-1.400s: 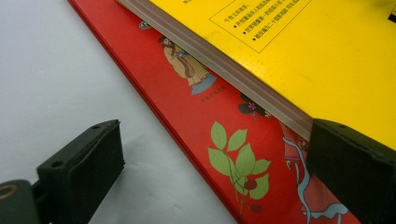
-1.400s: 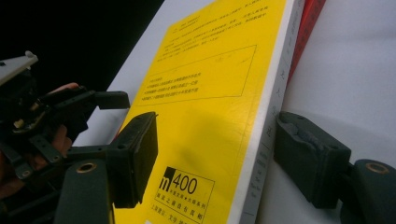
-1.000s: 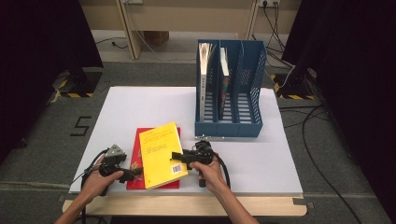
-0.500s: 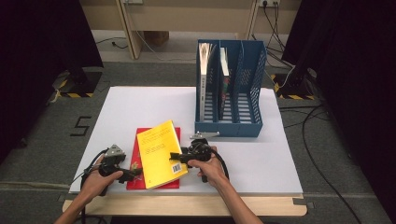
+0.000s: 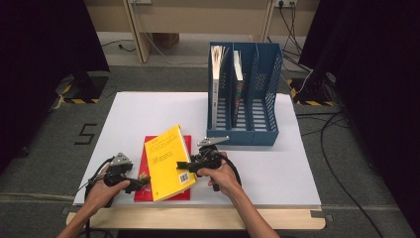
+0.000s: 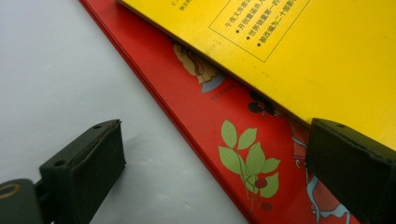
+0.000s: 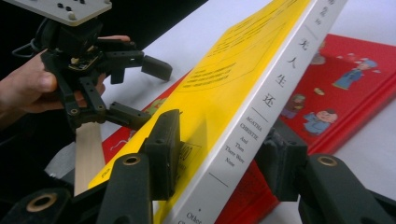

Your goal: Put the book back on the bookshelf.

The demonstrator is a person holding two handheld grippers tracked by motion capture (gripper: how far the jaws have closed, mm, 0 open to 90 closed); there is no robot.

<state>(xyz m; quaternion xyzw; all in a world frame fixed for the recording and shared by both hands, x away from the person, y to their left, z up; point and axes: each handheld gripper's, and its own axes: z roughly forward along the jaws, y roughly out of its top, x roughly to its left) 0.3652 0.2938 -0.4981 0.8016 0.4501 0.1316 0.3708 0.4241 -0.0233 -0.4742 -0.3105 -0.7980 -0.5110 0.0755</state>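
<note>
Near the table's front edge, the right gripper (image 7: 215, 158) clamps the yellow paperback (image 5: 168, 161) at its spine: light, stiff enough there. The left gripper (image 6: 224, 172) stands released.

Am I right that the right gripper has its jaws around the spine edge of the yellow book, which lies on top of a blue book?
Not quite: the book underneath is red, not blue. The right gripper does have its jaws around the spine edge of the yellow book, and that lies on the red book, as the right gripper view shows.
</note>
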